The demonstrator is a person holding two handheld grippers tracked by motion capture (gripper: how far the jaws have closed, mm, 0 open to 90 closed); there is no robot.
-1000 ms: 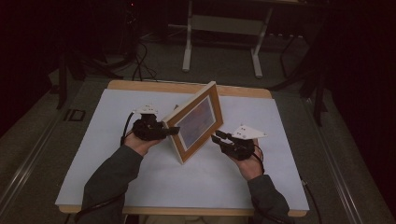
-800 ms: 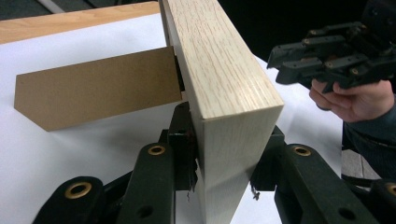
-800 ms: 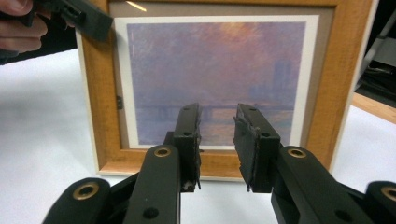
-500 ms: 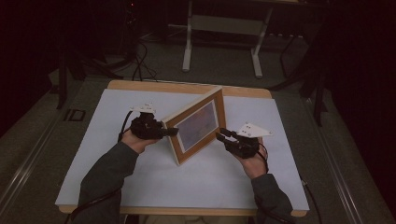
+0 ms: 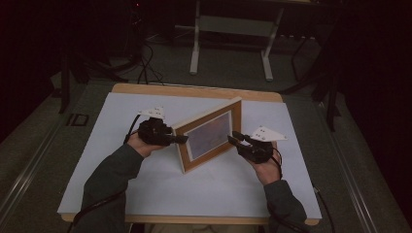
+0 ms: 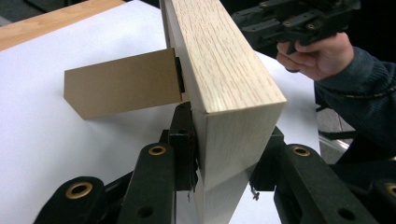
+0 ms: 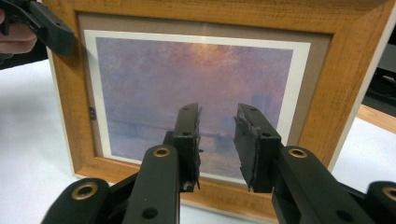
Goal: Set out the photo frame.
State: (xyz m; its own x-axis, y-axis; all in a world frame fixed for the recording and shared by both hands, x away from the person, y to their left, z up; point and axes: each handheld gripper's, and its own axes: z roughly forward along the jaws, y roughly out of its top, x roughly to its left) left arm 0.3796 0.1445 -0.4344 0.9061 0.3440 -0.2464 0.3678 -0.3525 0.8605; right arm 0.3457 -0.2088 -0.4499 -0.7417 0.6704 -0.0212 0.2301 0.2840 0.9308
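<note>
Light oak picture frame with a hazy purple-orange print stands upright mid white worktop, brown cardboard easel leg out behind. Left hand-held gripper clamped on frame's side edge. Right hand-held gripper jaws apart, just in front of the print, gripping nothing.

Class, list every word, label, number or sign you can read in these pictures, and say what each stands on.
None: no readable text anywhere.
Picture frame: bare wood, no label.
Print in it: a hazy painted scene, no caption or signature legible.
Cardboard stand at the frame's back: blank.
Left claw and right claw: no markings.
</note>
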